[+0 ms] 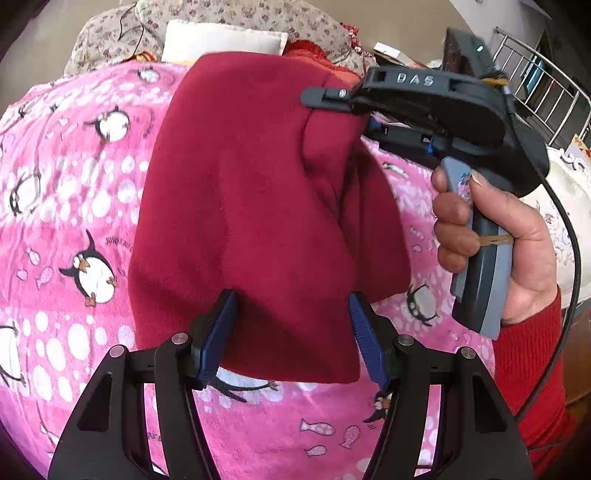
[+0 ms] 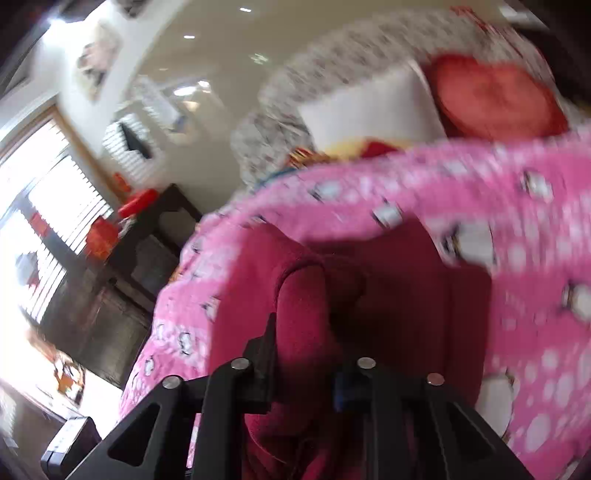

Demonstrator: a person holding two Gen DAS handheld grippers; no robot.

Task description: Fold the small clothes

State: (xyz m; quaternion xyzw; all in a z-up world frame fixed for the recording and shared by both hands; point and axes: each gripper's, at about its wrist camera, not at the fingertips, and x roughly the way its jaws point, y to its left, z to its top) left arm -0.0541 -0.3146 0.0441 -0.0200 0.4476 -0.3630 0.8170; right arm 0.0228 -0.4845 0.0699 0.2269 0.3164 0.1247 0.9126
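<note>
A pink penguin-print blanket [image 1: 74,229] is spread across the surface, and a dark red fleece garment [image 1: 251,206] is laid on it, partly folded, with a thick fold raised along its right side. At the near edge of the garment, the left gripper [image 1: 293,332] is held with its blue pads [image 1: 218,336] spread apart on either side of the cloth; the fabric is seen between them but is not pinched, so the jaws are released. Further right, the right gripper [image 1: 354,107] is gripped by a person's hand [image 1: 495,236] in a red sleeve [image 1: 528,369], and its jaws are clenched on the raised fold at the garment's upper right edge. In the blurred right wrist view, the same red cloth [image 2: 314,314] is seen bunched between the fingers. Behind the blanket, a white pillow [image 1: 221,40] and a floral cover [image 1: 110,33] are visible.
</note>
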